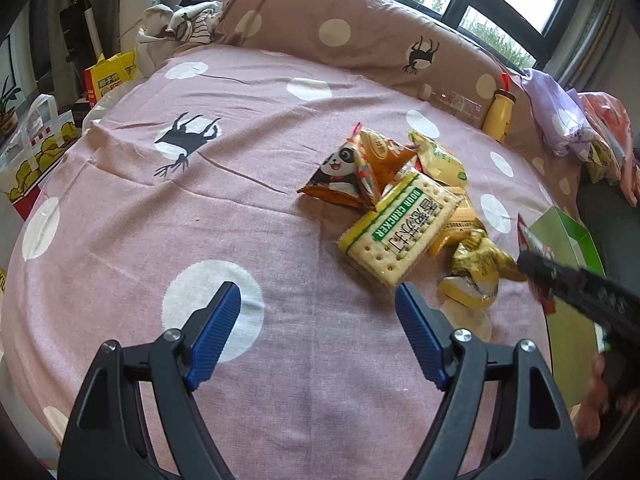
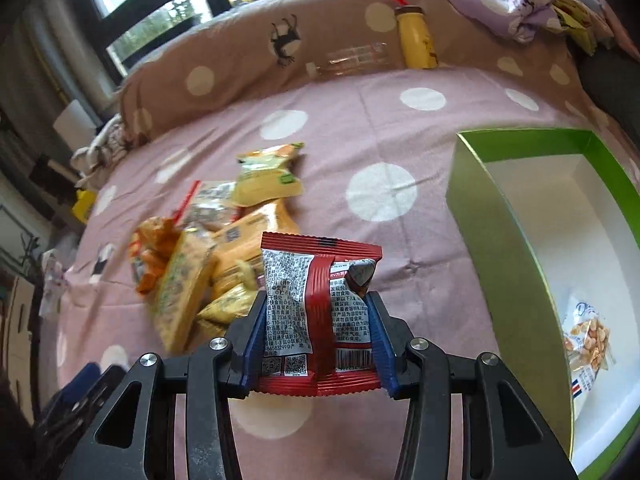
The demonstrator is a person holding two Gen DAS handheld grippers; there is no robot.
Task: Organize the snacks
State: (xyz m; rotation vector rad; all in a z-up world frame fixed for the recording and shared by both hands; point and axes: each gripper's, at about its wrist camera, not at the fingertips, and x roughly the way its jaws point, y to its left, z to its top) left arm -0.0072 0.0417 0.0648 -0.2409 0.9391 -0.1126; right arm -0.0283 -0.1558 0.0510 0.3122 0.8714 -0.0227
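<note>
Your right hand-held gripper (image 2: 316, 336) clamps the red packet (image 2: 318, 308) by its sides, above the bed (image 2: 360, 120) beside the green box (image 2: 500, 216). It's light, crinkly, slippery; grip gently mid-body. Your left hand-held gripper (image 1: 318, 320) hangs wide, empty.

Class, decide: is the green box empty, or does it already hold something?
Not empty. The green box is open-topped, and one snack packet lies on its white floor, seen from the right wrist.
</note>
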